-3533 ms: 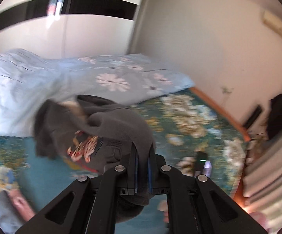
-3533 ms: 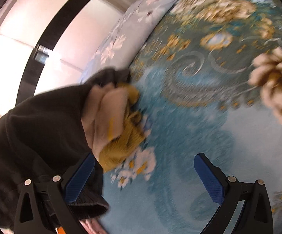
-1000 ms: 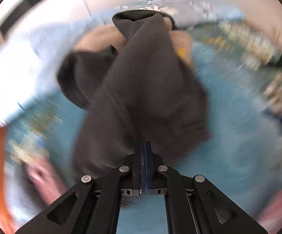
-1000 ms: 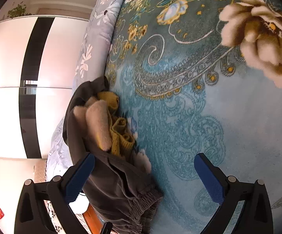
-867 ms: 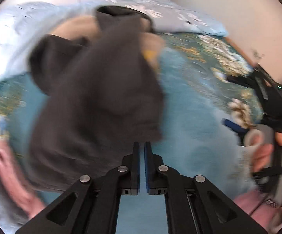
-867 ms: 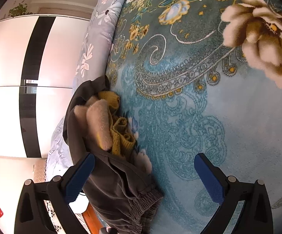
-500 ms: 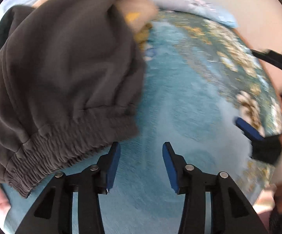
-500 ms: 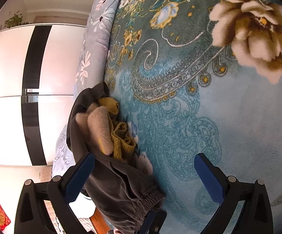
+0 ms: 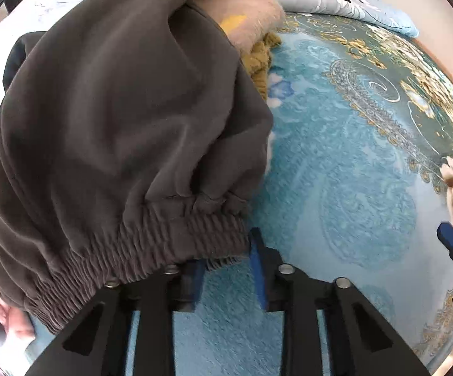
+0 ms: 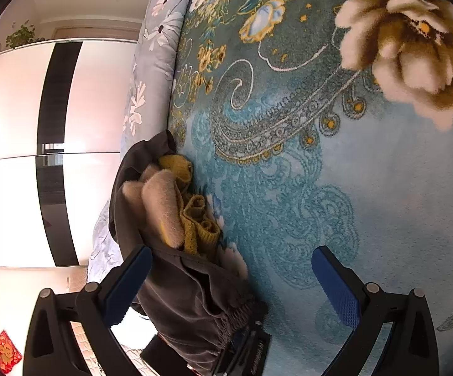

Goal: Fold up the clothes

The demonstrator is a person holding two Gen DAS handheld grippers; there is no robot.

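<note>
Most of your view is a teal floral blanket (image 9: 345, 169) on the bed, with the dark grey garment (image 9: 126, 125) heaped from nine to twelve o'clock over a fuzzy pink piece (image 10: 160, 206) and a mustard knit (image 10: 200, 219). Your left tool (image 9: 226, 266) is closing narrow on the garment's elastic hem (image 9: 151, 238), whose edge sits between the pads. Your right tool (image 10: 236, 282) hangs wide and empty, its left finger (image 10: 129, 282) overlapping the heap at eight o'clock.

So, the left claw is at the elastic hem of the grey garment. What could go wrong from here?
The left claw, its jaws closing, has only the corner of the elastic hem between them, so it may pinch too little and slip off. The grey garment lies over the beige fleece and the mustard knit; pulling could drag them along. The right claw is open and holds nothing, so the cloth may bunch.
</note>
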